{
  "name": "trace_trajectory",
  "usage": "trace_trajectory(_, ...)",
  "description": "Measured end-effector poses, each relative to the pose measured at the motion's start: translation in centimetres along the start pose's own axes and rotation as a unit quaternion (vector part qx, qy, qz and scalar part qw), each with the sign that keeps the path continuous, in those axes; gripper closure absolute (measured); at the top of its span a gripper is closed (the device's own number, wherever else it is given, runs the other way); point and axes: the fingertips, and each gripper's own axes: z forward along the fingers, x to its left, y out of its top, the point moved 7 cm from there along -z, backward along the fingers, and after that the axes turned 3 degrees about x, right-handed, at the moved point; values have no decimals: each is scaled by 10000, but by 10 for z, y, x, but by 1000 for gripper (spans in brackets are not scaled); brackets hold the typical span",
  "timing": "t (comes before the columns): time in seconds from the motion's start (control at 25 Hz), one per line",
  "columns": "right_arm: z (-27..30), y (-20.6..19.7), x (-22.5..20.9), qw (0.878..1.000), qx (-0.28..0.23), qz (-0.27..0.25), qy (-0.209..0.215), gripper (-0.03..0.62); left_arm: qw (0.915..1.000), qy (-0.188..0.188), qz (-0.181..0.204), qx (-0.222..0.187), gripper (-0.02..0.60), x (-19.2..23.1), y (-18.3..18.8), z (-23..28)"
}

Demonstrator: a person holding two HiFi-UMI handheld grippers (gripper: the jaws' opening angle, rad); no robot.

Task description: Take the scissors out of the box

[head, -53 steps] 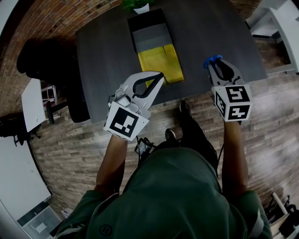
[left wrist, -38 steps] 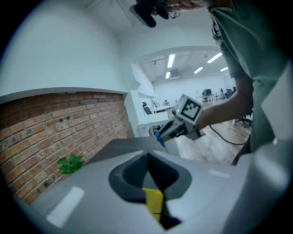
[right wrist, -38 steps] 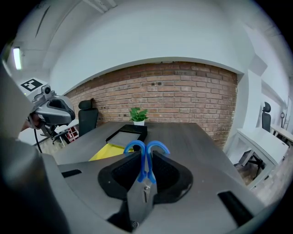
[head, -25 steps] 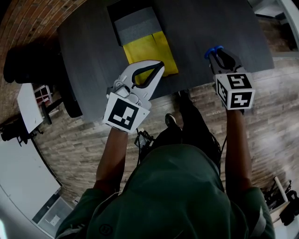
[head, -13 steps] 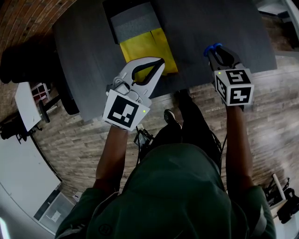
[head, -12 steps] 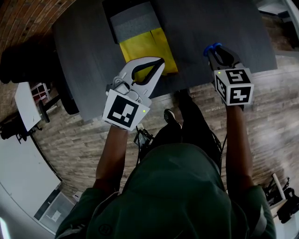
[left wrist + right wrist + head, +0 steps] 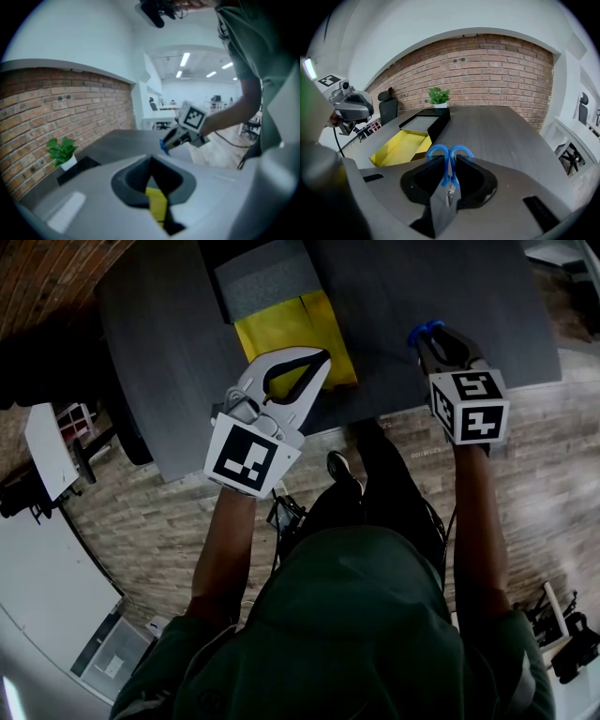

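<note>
The scissors (image 7: 449, 153) have blue handles, which stick out past the tips of my right gripper (image 7: 449, 165); its jaws are shut on them. In the head view my right gripper (image 7: 429, 336) holds the scissors (image 7: 424, 331) over the dark table's near right part, well right of the box. The open yellow box (image 7: 291, 334) lies on the table with its grey and black lid part (image 7: 264, 266) behind it. My left gripper (image 7: 322, 360) hovers at the box's near edge, jaws shut and holding nothing. In the left gripper view its tips (image 7: 151, 161) meet, with the yellow box (image 7: 157, 206) below.
The dark table (image 7: 169, 352) ends at a near edge just under both grippers, with wood floor below. A potted plant (image 7: 439, 97) stands beyond the box by the brick wall. A black chair (image 7: 388, 110) stands at the table's left.
The table and box have slid down and left in the head view. Both grippers keep their poses; the right one still grips the scissors.
</note>
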Motion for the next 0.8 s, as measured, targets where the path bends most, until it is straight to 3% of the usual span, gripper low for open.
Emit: trace_trajectory(0.8,38,4,-5,9997,140,38,198,517,9997,-47,-210,76,581,19,-16,24)
